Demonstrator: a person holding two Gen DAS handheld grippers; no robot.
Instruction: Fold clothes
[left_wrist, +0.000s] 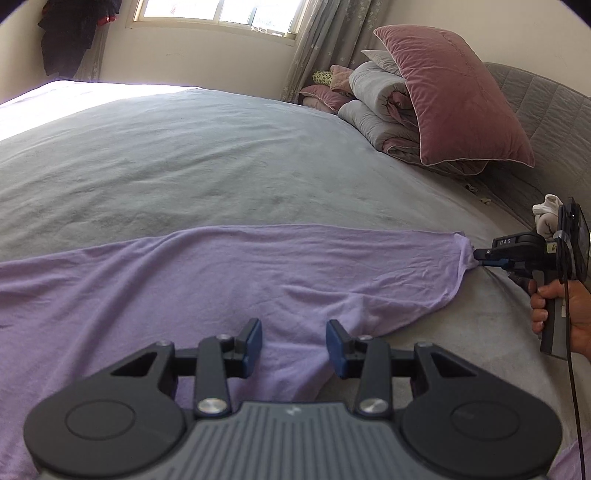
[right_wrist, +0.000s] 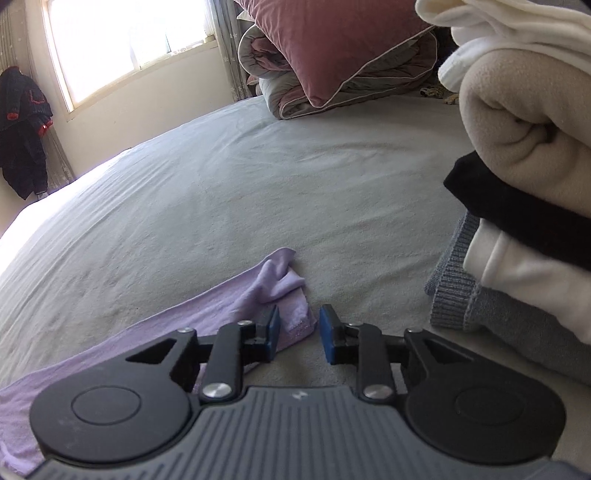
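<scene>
A lilac garment (left_wrist: 221, 280) lies spread flat across the grey bed (left_wrist: 184, 155). My left gripper (left_wrist: 294, 347) hovers over its near edge, open, with only the cloth below between the blue pads. At the right a hand (left_wrist: 576, 314) holds my right gripper (left_wrist: 480, 258), whose tip meets the garment's bunched corner. In the right wrist view the right gripper (right_wrist: 298, 332) has its pads apart. The garment's crumpled corner (right_wrist: 284, 280) lies just ahead, its hem beside the left pad; the other pad is clear of it.
A stack of folded clothes (right_wrist: 517, 147) in white, beige, black and grey stands close on the right. A pink pillow (left_wrist: 454, 96) and a rolled quilt (left_wrist: 376, 96) lean on the padded headboard (left_wrist: 546, 99). A dark jacket (left_wrist: 70, 33) hangs by the window.
</scene>
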